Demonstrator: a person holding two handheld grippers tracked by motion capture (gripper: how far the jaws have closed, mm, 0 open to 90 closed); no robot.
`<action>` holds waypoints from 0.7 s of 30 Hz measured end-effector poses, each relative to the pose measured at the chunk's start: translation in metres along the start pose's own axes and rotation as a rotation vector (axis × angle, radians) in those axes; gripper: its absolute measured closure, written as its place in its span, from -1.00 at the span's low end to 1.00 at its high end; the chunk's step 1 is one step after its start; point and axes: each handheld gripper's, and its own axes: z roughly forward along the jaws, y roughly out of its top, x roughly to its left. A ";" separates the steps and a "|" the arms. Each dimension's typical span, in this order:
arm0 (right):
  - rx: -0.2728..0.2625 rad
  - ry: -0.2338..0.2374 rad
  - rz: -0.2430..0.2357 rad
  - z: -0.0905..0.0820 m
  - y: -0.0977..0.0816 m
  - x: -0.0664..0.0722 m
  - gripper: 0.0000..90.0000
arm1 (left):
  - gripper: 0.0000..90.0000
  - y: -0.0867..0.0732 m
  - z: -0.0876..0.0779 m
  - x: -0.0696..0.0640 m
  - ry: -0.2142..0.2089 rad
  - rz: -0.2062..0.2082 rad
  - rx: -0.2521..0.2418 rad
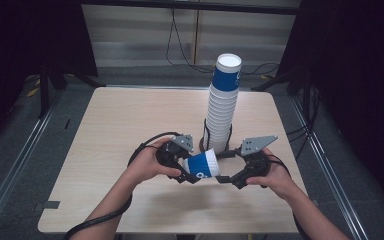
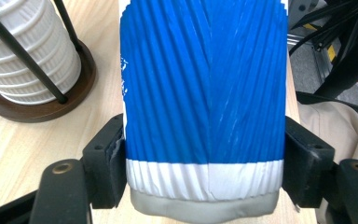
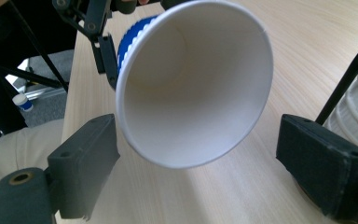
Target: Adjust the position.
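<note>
Cup [image 2: 205, 93] clamped sideways in left hand-held gripper [image 1: 192, 170]; right hand-held gripper [image 3: 205, 163] wide at its mouth

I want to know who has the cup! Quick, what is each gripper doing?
Left gripper: closed on the blue paper cup.
Right gripper: open, its fingers either side of the cup's mouth, not touching.

Noted a pale wood-grain table [image 1: 115, 125] on grey floor [image 1: 130, 75], black cables [image 1: 172, 45] trailing by the far wall, a metal rail [image 1: 15, 165] alongside, dark curtains [image 1: 360, 75], and a small blue-capped white bottle [image 3: 23, 101] on the floor.
</note>
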 end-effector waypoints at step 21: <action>-0.018 0.072 0.009 0.009 0.004 -0.004 -0.70 | -0.36 0.005 0.006 0.000 -0.036 0.023 0.011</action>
